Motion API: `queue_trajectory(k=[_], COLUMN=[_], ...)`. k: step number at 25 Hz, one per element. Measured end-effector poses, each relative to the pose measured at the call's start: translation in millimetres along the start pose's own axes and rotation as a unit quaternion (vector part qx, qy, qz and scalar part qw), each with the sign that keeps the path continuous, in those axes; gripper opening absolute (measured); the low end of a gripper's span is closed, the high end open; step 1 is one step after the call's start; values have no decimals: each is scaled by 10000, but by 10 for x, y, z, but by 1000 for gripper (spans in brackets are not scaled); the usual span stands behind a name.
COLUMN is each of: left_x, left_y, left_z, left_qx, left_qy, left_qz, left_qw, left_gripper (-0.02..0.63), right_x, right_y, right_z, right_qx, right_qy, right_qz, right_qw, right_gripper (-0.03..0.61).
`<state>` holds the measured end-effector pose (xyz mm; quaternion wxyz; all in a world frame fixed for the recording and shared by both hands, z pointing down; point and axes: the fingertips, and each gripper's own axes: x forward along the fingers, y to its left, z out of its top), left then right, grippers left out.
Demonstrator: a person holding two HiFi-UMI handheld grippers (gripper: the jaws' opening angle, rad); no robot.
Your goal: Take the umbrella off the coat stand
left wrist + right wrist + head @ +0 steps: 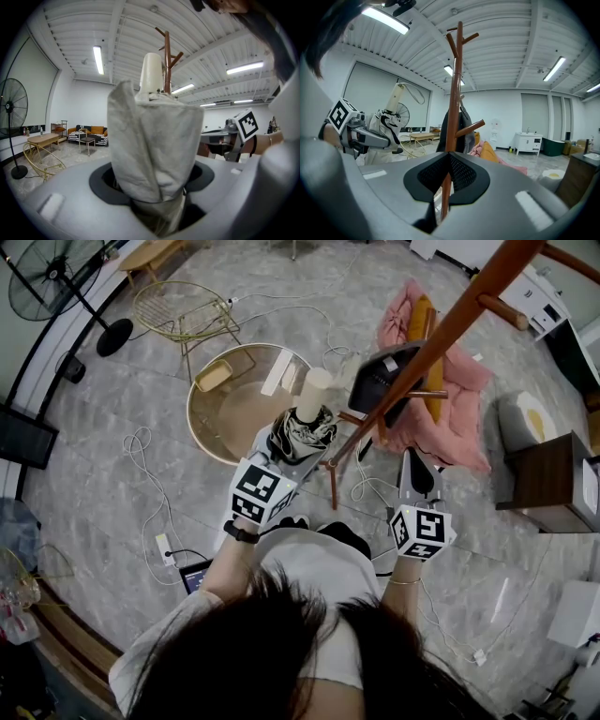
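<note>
One wooden coat stand [441, 334] rises at the right with one dark garment [384, 381] hanging on it, above one round worktop [208, 432] and one pink cloth [455, 423]. The one folded umbrella [305, 432] stands upright left of the pole [454, 93], clear of the pegs. It is clamped in the left claw [152, 187] with its cream handle [314, 395] up, and the right claw [447, 180], jaws nearly together and empty, faces the pole.

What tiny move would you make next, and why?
Probably draw the left tool, shut on the folded grey fabric umbrella with a cream handle, a little further from the brown wooden coat stand. The umbrella looks clear of it, and the right tool is shut and empty.
</note>
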<state>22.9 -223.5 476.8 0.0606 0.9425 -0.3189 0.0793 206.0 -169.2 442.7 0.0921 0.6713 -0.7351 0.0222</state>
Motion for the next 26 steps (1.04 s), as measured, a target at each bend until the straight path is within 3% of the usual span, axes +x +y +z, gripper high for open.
queue_trajectory(k=[26], left_x=[-57], left_y=[-32], left_z=[97], left_qx=[49], left_qy=[-121], left_qz=[-7], left_qw=[9999], left_gripper=[342], right_x=[-32], right_y=[79], right_z=[-61], right_qx=[-21], right_qy=[48], right_qz=[102], right_qw=[9999], right_gripper=[3])
